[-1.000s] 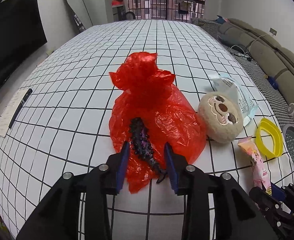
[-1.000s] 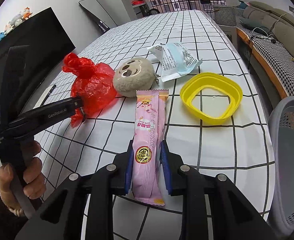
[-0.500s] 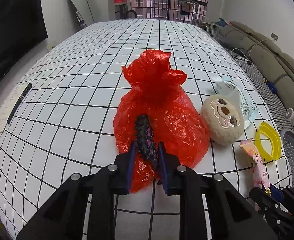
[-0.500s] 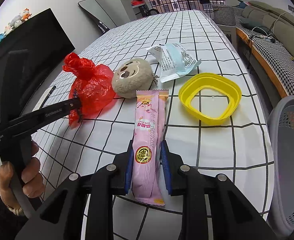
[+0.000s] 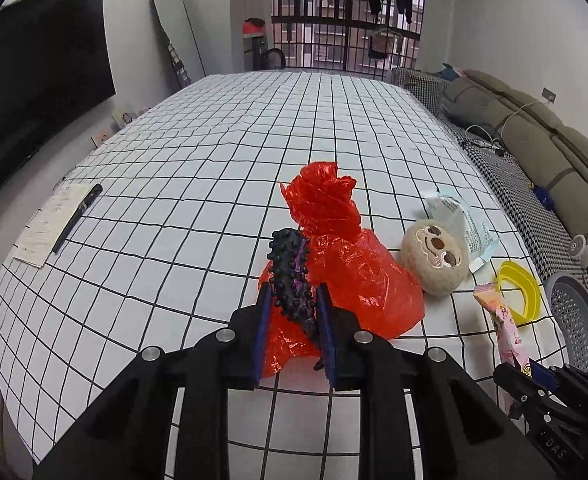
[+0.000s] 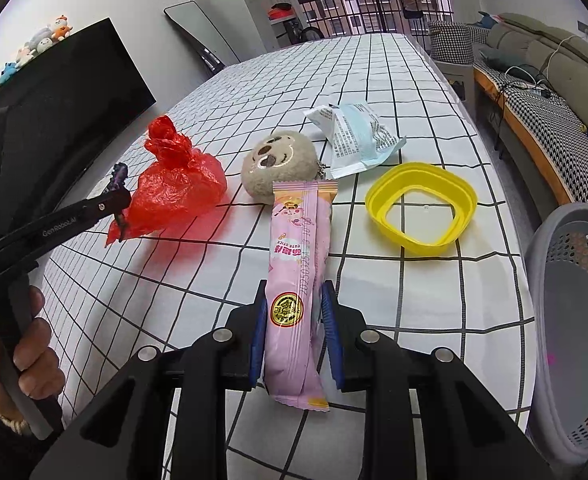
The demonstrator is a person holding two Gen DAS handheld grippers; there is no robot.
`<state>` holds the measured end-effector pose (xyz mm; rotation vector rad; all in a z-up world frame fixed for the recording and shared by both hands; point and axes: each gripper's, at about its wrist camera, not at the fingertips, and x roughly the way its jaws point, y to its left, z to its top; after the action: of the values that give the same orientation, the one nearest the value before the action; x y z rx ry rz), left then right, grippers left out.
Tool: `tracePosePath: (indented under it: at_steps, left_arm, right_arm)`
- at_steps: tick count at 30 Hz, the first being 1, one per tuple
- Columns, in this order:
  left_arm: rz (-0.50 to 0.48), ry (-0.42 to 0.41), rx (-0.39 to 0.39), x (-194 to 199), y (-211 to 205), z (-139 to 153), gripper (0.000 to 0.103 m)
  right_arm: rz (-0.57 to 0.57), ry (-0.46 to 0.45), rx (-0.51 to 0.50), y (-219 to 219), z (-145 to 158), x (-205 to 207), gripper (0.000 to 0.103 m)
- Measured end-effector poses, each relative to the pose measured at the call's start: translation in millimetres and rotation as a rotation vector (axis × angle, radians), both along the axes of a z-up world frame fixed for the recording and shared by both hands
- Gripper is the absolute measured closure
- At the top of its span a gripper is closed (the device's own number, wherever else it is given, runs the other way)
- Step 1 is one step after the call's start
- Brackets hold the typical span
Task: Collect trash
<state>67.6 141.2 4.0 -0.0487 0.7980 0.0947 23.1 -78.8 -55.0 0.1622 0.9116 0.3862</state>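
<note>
The left gripper (image 5: 292, 312) has closed since a second ago: then its jaws stood apart on either side of the spiky toy (image 5: 292, 276), which lay on the red bag (image 5: 349, 268); now the pads clamp the toy's lower part and its studded tip sticks up clear of the bag, so the toy has been lifted off it. The bag itself has not left the table (image 5: 214, 160), though its near corner sits between the jaws and may be caught with the toy. By my reading the left pick is made and the carry to the basket (image 6: 573, 300) is what remains. The right gripper (image 6: 294, 332) has not changed: it stays clamped on the pink wrapper (image 6: 299, 264), held lengthwise just above the checked cloth, at the near right of the table. The left view shows the toy's grip head-on, and a pen (image 5: 76, 218) on a paper (image 5: 46, 228) at the far left edge, which the right view misses. The right view shows what the left cannot: the hand (image 6: 22, 360) on the left gripper's handle, the toy poking out above and below the jaws from the side, the basket's open mouth at the right edge, and the plush (image 6: 280, 166), the mask packet (image 6: 353, 138) and the yellow ring (image 6: 421, 208) spread beyond the wrapper, none touched by a gripper.
</note>
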Motion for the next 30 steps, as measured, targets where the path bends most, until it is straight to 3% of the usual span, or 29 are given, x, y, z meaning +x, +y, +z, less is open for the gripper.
tracePosePath:
  at_steps: [8, 27, 30]
  left_arm:
    - [-0.003, -0.035, -0.030, -11, 7, 14, 0.081]
    - [0.002, 0.034, -0.089, -18, 24, -5, 0.080]
    - [0.014, 0.043, -0.082, -21, 30, -10, 0.074]
  right_arm:
    - [0.000, -0.024, -0.010, 2, 6, -13, 0.078]
    - [0.003, -0.040, -0.017, 4, 10, -21, 0.078]
    - [0.005, -0.040, -0.016, 5, 10, -21, 0.078]
